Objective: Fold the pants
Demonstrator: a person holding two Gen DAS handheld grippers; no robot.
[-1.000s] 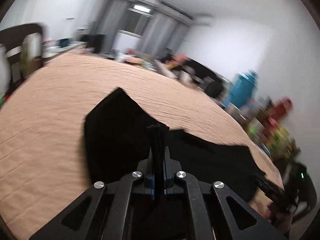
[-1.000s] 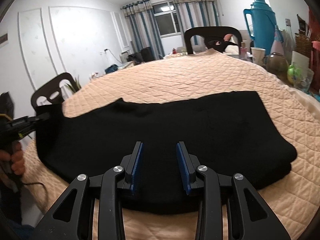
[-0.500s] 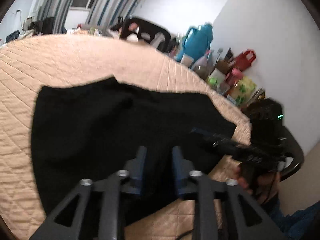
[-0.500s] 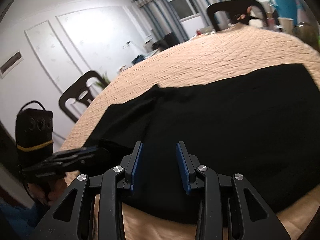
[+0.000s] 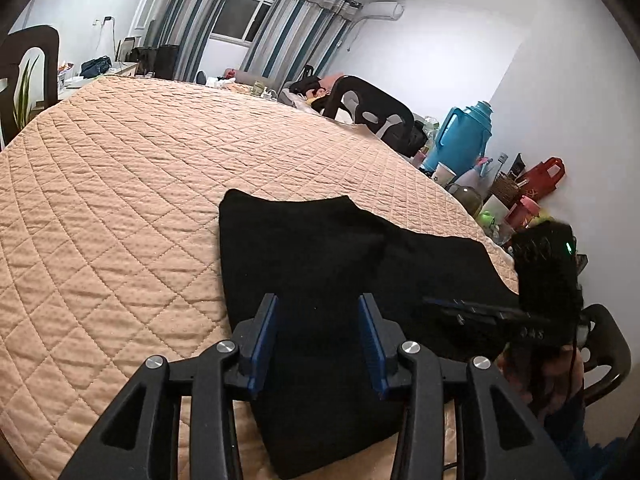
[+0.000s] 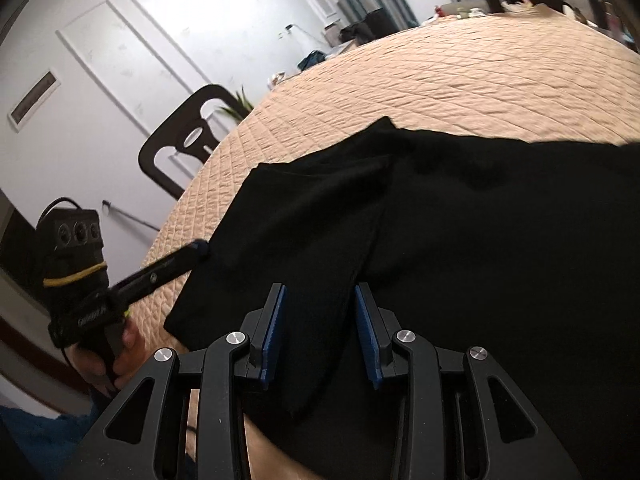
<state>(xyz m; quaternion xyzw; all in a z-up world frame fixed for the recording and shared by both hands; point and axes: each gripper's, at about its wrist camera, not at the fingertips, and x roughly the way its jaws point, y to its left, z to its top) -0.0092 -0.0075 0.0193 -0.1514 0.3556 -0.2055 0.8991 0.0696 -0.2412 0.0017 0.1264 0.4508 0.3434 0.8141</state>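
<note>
Black pants [image 5: 320, 248] lie folded on the peach quilted table [image 5: 120, 200], near its front edge. In the left wrist view my left gripper [image 5: 318, 304] hovers over the pants' left end. Its jaws are opening, and no cloth is pinched between the blue pads. The right gripper [image 5: 440, 304] comes in from the right, low over the cloth. In the right wrist view my right gripper [image 6: 320, 296] stands open above a fold line in the pants [image 6: 480, 220]. The left gripper [image 6: 200, 246] points at the pants' left edge, held by a hand.
A dark chair [image 5: 372, 108] stands at the far side of the table and another chair [image 6: 184, 140] at the left. A blue thermos [image 5: 464, 140], cups and a red bag [image 5: 540, 176] crowd the right end. The quilt [image 6: 440, 72] behind the pants is bare.
My left gripper went from shut to open and let the cloth drop onto the table. The right gripper swung left along the pants, its jaws unchanged.
</note>
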